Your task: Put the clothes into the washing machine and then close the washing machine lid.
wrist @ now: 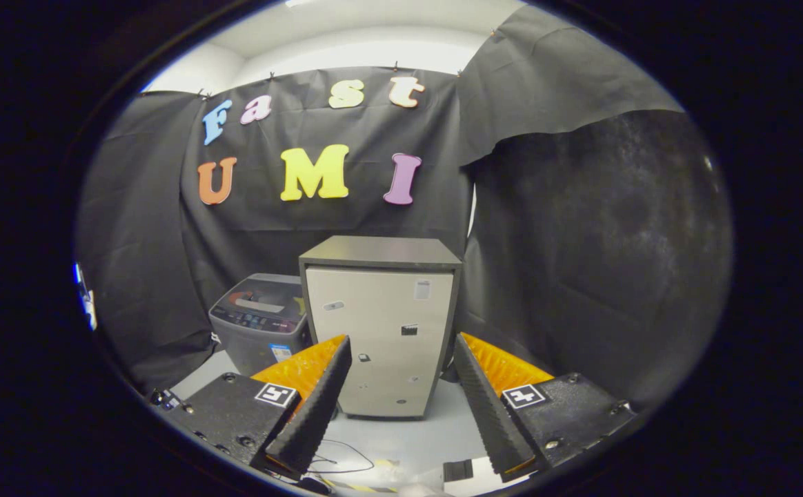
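A small grey top-loading washing machine (258,319) stands on the floor beyond my left finger, against the black cloth wall. Its lid looks down, with a dark control panel along the front edge. I see no clothes from here. My gripper (401,348) is open, its two black ribbed fingers (319,393) spread wide with nothing between them. It is held well back from the machine, which sits to the left of the fingers' line.
A tall beige cabinet (382,331) with a dark top stands straight ahead between the fingers, right beside the washing machine. Black cloth walls close in behind and on the right. A thin cable (346,459) lies on the pale floor (436,431) near the fingers.
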Demonstrator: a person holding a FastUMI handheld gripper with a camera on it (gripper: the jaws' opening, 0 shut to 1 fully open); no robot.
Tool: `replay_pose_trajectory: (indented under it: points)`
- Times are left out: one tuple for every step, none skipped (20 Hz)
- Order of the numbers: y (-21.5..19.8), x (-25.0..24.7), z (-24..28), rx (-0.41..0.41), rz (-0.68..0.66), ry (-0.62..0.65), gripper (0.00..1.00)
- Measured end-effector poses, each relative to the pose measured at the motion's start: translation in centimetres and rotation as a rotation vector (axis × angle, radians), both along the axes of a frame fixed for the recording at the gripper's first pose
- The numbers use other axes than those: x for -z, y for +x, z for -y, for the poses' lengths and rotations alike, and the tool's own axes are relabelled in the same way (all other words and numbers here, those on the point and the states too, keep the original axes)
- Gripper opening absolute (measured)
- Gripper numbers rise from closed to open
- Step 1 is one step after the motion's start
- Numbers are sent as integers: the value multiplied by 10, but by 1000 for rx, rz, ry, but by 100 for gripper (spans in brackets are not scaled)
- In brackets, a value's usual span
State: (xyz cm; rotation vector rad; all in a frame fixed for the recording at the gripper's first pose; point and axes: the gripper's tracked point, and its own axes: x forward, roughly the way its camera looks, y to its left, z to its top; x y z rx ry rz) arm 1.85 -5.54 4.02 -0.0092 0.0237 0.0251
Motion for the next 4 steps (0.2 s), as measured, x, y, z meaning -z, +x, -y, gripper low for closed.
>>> replay_pose_trajectory:
  points:
    - [0,0,0,-2,1,-2,94]
    - [0,0,-1,-3,0,-4,94]
    - [0,-1,-1,-4,2,-7,94]
    - [0,-1,0,-2,2,-10,94]
